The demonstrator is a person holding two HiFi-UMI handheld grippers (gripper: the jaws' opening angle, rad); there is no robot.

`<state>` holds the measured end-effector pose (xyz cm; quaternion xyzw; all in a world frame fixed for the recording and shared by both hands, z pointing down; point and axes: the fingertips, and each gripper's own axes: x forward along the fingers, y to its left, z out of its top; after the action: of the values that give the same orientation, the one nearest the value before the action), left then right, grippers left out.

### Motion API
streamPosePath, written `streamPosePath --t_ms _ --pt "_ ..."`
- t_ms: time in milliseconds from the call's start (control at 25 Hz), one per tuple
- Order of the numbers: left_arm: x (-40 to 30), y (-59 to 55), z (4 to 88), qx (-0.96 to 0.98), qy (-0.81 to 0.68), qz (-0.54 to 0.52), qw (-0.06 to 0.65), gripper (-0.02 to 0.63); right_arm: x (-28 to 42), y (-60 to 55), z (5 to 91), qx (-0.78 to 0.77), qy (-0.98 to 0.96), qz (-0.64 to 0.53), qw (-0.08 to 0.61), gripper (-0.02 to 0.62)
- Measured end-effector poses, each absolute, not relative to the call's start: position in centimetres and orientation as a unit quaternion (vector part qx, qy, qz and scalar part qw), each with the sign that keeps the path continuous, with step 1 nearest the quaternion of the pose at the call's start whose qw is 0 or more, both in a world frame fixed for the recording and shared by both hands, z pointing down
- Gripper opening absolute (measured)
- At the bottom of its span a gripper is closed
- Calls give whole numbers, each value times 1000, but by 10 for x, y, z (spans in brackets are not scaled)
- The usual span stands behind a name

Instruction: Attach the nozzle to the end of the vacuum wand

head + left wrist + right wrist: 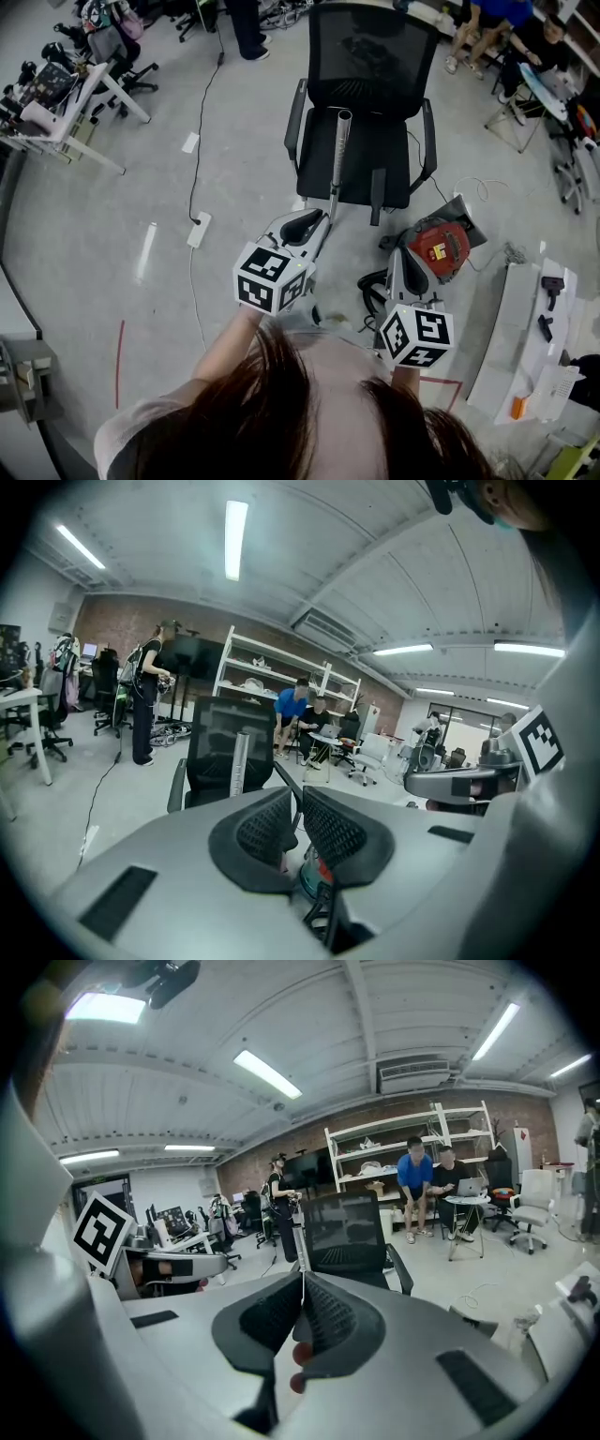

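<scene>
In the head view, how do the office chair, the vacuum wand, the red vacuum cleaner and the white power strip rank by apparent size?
1. office chair
2. red vacuum cleaner
3. vacuum wand, longer but much thinner
4. white power strip

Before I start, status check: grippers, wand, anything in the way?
Left gripper shut, empty; right gripper shut, empty. Wand propped against chair, untouched. Red vacuum on floor at right.

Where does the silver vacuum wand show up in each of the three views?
Head view: the vacuum wand is in the upper middle, leaning on the seat of the black office chair.
Left gripper view: the wand stands left of centre, upright in front of the chair back.
Right gripper view: the wand is a thin pale strip at centre, by the chair's left edge.
Shared landmark: the black office chair.
</scene>
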<state>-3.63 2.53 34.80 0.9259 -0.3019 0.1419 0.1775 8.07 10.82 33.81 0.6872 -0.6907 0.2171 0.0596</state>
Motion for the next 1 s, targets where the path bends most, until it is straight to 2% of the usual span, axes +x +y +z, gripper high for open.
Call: streamPosePath --t_ms 320,1000 --pt "-61 -34 349 935 -270 150 175 31 58 59 337 711 -664 231 30 28" --pt "-79 -92 363 947 -220 157 176 32 22 16 350 734 -634 240 48 29"
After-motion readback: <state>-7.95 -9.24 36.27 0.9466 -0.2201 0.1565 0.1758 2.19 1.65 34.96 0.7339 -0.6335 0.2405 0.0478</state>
